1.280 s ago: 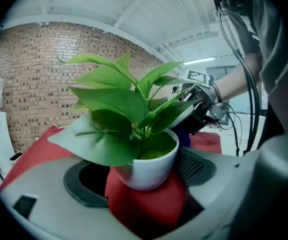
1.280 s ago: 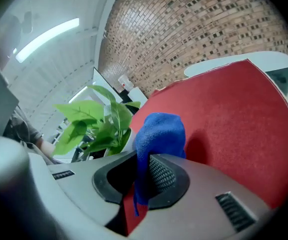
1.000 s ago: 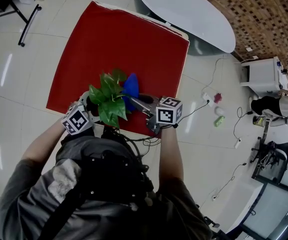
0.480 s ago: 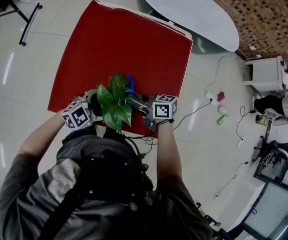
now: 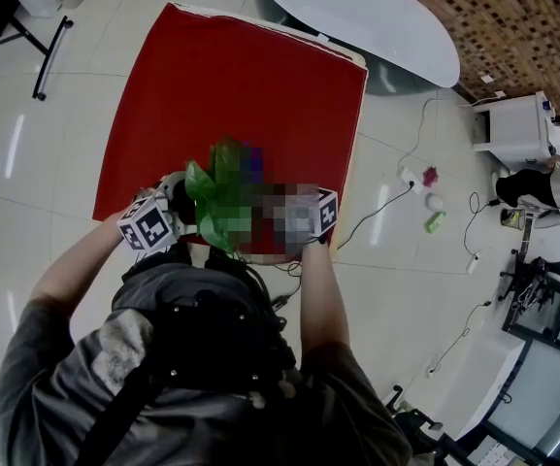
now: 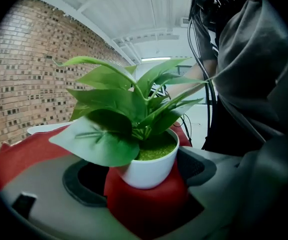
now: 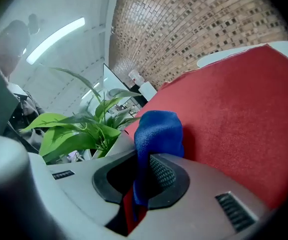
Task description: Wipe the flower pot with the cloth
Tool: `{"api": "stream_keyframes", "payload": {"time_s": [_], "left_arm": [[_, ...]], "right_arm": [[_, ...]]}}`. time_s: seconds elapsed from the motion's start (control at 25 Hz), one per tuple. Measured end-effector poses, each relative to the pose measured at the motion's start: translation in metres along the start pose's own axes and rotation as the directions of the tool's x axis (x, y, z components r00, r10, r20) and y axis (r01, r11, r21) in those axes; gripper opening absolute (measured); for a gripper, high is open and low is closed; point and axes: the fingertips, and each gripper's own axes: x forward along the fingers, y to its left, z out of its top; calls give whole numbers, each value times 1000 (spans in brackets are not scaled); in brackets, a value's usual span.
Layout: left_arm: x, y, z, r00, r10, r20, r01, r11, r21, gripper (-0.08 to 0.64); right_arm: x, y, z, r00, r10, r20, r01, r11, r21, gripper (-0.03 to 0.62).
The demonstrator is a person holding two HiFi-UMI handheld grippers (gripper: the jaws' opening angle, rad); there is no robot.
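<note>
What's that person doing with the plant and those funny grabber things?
A person is holding a gripper in each hand over a red mat. The left gripper has a white flower pot with green leaves between its jaws. The right gripper is pinching a blue cloth and holding it up right next to the pot. Whether the cloth is touching the pot at this moment can't be told, but it looks like the pot is about to be wiped.
</note>
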Motion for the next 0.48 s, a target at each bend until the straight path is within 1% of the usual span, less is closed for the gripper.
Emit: {"api": "stream_keyframes", "payload": {"time_s": [0.12,0.2,0.24,0.36,0.48], "left_arm": [[-5,-2,2,999,24,21,-23,999,-25,463],[-12,-6,6,998,32,44,-30,998,-57,463],[-16,-7,5,998,49,47,-45,996,-77,463],[-27,-14,-6,993,116,24,-111,983,-147,463],[-25,-20,-15,985,171,1,-167,966,-199,463]], "right_arm": [[-9,2,3,999,-20,27,21,1000,-21,61],[-12,6,1,999,-23,25,24,999,-33,61],[-12,8,-1,1000,-22,20,23,999,-37,61],[-13,14,-8,1000,-16,16,17,999,-35,61],[-14,18,-11,1000,-9,28,10,1000,-20,61]]}}
